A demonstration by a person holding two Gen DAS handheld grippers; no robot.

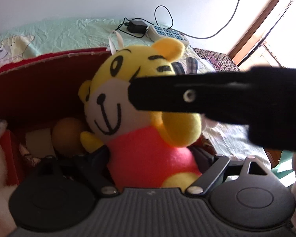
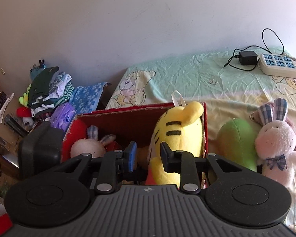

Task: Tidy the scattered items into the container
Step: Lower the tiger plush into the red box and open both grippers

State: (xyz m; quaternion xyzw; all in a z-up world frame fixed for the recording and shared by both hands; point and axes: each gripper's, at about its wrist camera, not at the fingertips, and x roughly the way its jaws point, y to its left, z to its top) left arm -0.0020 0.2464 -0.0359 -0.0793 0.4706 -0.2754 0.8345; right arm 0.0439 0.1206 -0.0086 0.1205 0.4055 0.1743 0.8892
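Note:
A yellow tiger plush (image 1: 116,90) in a pink shirt stands upright inside the red cardboard box (image 1: 39,83). Its pink body fills the gap of my left gripper (image 1: 152,155), whose jaws press it from both sides. My right gripper (image 2: 149,156) hangs over the box (image 2: 128,114) at the face side of the tiger (image 2: 179,130). Its jaws stand a narrow gap apart, and the blue pad is clear of the plush. One of its fingers (image 1: 167,96) crosses the tiger's cheek in the left wrist view. A green plush (image 2: 236,142) and a pink-white bunny (image 2: 274,144) lie on the bed right of the box.
Inside the box lie another bunny (image 2: 86,147) and a brown ball (image 1: 69,132). A power strip (image 2: 280,65) and a black adapter (image 2: 247,57) with its cable sit at the back of the bed. Folded clothes (image 2: 49,90) are piled beyond the bed's left edge.

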